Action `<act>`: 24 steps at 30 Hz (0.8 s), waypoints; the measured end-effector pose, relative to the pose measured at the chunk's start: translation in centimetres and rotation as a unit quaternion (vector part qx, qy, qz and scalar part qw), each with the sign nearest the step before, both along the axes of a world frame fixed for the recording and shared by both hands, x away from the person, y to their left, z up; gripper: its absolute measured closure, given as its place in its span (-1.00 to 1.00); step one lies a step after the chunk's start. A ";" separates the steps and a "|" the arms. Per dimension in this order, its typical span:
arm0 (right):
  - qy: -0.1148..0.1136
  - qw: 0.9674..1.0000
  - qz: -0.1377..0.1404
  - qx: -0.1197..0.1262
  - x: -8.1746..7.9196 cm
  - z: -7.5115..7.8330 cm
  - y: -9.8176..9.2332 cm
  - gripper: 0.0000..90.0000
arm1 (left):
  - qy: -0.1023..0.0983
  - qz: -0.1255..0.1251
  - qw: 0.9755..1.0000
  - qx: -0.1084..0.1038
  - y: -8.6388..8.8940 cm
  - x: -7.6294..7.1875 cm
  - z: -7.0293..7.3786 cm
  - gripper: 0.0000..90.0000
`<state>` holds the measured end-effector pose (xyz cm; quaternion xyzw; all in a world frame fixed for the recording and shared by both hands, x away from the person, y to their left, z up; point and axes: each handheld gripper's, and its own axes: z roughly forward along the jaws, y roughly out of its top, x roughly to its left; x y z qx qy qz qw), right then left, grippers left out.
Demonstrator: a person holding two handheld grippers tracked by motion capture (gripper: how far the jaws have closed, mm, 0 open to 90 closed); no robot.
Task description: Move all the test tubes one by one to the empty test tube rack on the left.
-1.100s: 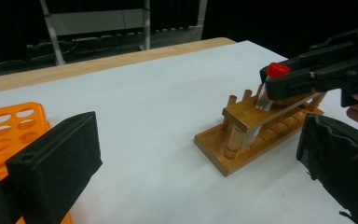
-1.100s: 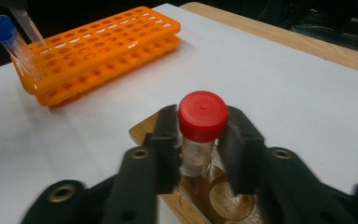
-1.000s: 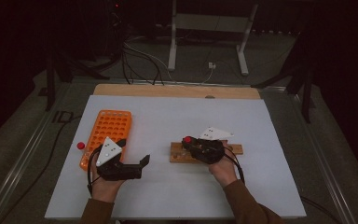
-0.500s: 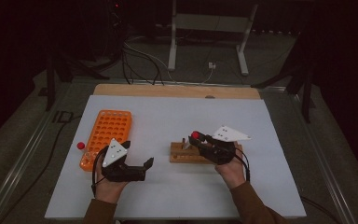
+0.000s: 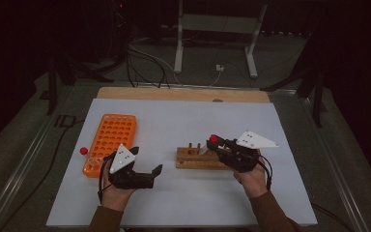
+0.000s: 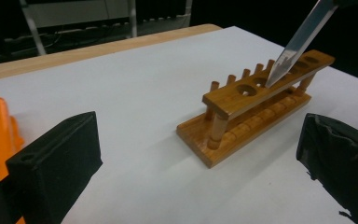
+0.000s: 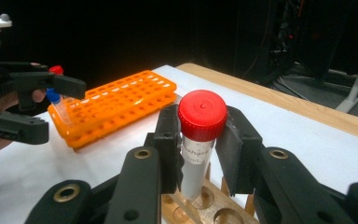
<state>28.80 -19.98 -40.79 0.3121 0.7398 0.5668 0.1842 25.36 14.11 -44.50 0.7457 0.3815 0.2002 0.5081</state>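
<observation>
Now, step: you are lifting a red-capped tube (image 7: 199, 140) clear of the wooden rack (image 5: 200, 158).
Right gripper (image 7: 198, 151): pads are clamping the tube just under its cap, tip hanging over a rack hole.
Left gripper (image 5: 147, 174): jaws are standing wide apart, empty.
Next: you are likely carrying it toward the orange rack (image 5: 110, 141); keep it upright.
</observation>
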 end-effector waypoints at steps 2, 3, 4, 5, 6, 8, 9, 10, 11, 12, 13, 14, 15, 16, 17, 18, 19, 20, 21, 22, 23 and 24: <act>0.000 1.000 0.003 -0.001 -0.2 0.0 -0.1 0.57 | -0.002 -0.005 1.000 -0.002 -0.4 0.0 0.1 -0.99; 0.000 1.000 0.002 -0.001 -0.3 0.0 -0.2 0.56 | -0.003 -0.009 1.000 -0.003 -0.7 0.1 0.2 -0.99; 0.003 1.000 0.006 -0.001 -0.4 0.0 -0.2 0.56 | -0.004 -0.014 1.000 -0.004 -1.0 0.1 0.2 -0.99; 0.006 1.000 0.009 0.001 -0.5 -0.1 -0.3 0.56 | -0.004 -0.018 1.000 -0.004 -1.4 0.1 0.3 -0.99; 0.006 1.000 0.011 0.001 -0.6 -0.1 -0.3 0.56 | -0.005 -0.022 1.000 -0.003 -1.7 0.2 0.3 -0.99; 0.005 1.000 0.015 0.002 -0.8 -0.1 -0.3 0.56 | -0.004 -0.033 0.999 -0.004 -2.5 0.3 0.3 -0.98; 0.006 1.000 0.017 0.002 -1.0 -0.1 -0.3 0.56 | -0.002 -0.039 0.999 -0.003 -3.0 0.4 0.3 -0.97; 0.007 1.000 0.018 0.002 -1.1 -0.1 -0.3 0.56 | -0.001 -0.044 0.999 -0.001 -3.5 0.4 0.3 -0.95; 0.008 1.000 0.021 0.000 -1.2 -0.1 -0.3 0.56 | 0.000 -0.051 0.999 0.001 -3.9 0.5 0.3 -0.93; 0.008 1.000 0.023 -0.002 -1.2 -0.1 -0.2 0.56 | 0.000 -0.056 0.998 0.002 -4.4 0.5 0.3 -0.92; 0.010 1.000 0.026 0.000 -1.3 -0.1 -0.2 0.56 | 0.001 -0.063 0.998 0.006 -5.0 0.5 0.3 -0.90; 0.011 1.000 0.029 0.001 -1.3 -0.1 -0.1 0.56 | 0.001 -0.069 0.998 0.009 -5.5 0.5 0.4 -0.89; 0.011 0.999 0.032 0.001 -1.4 -0.1 0.0 0.56 | -0.001 -0.074 0.997 0.011 -6.0 0.5 0.4 -0.88; 0.012 0.999 0.034 0.000 -1.4 -0.1 0.1 0.56 | -0.002 -0.080 0.997 0.016 -6.5 0.5 0.5 -0.87; 0.012 0.999 0.037 -0.001 -1.5 -0.2 0.2 0.56 | -0.003 -0.084 0.996 0.019 -6.9 0.5 0.5 -0.87; 0.014 0.999 0.039 0.000 -1.5 -0.2 0.3 0.56 | -0.003 -0.090 0.996 0.020 -7.4 0.5 0.6 -0.87; 0.015 0.999 0.041 0.001 -1.6 -0.2 0.4 0.56 | -0.002 -0.098 0.995 0.021 -7.8 0.5 0.6 -0.87; 0.016 0.999 0.045 0.001 -1.7 -0.2 0.5 0.56 | -0.003 -0.101 0.995 0.023 -8.2 0.4 0.6 -0.87; 0.016 0.999 0.049 0.001 -1.7 -0.2 0.7 0.56 | -0.004 -0.104 0.994 0.025 -8.6 0.4 0.6 -0.86; 0.015 0.999 0.052 0.000 -1.8 -0.2 0.8 0.56 | -0.003 -0.107 0.994 0.025 -8.9 0.4 0.6 -0.84; 0.016 0.998 0.055 -0.001 -1.9 -0.2 1.0 0.56 | -0.004 -0.107 0.994 0.026 -9.1 0.5 0.6 -0.81; 0.016 0.998 0.058 -0.003 -1.9 -0.2 1.1 0.56 | -0.006 -0.106 0.994 0.026 -9.4 0.5 0.6 -0.74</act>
